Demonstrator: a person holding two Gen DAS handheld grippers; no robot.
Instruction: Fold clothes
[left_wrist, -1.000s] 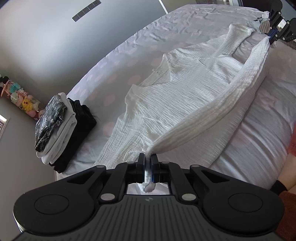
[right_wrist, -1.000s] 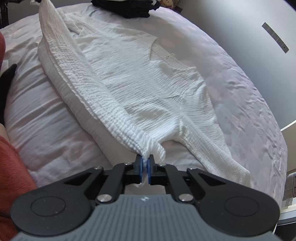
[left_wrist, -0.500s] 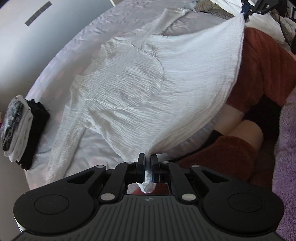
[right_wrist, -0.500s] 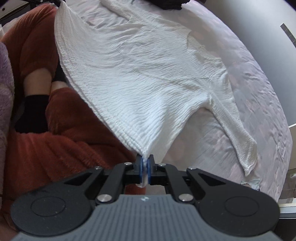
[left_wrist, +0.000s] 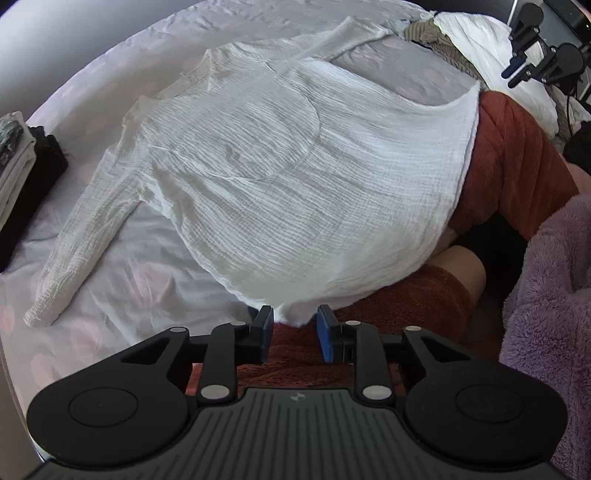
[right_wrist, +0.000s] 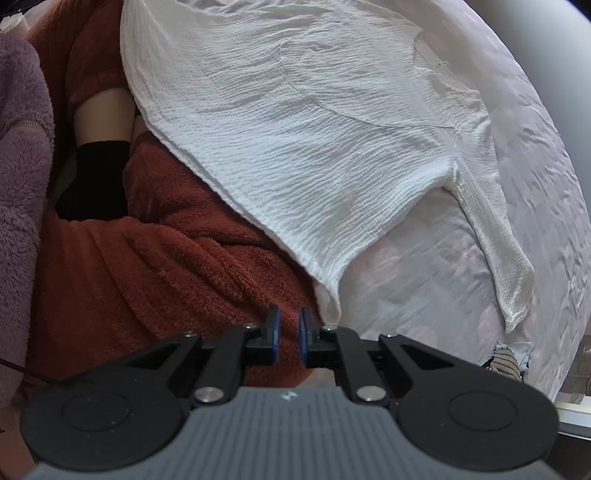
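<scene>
Left wrist view: the left gripper (left_wrist: 294, 329) has its fingers wide apart and empty, the hem of the white shirt (left_wrist: 295, 166) just ahead between them – the shirt spread flat on the bed (left_wrist: 122, 280), collar far, hem near. Right wrist view: the right gripper (right_wrist: 288, 338) has its fingers narrowly parted and empty, the shirt's hem corner (right_wrist: 330, 295) just ahead to the right.

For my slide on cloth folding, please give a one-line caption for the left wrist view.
Open left gripper just behind the hem of a white crinkled long-sleeved shirt spread over a pale bedsheet.
</scene>
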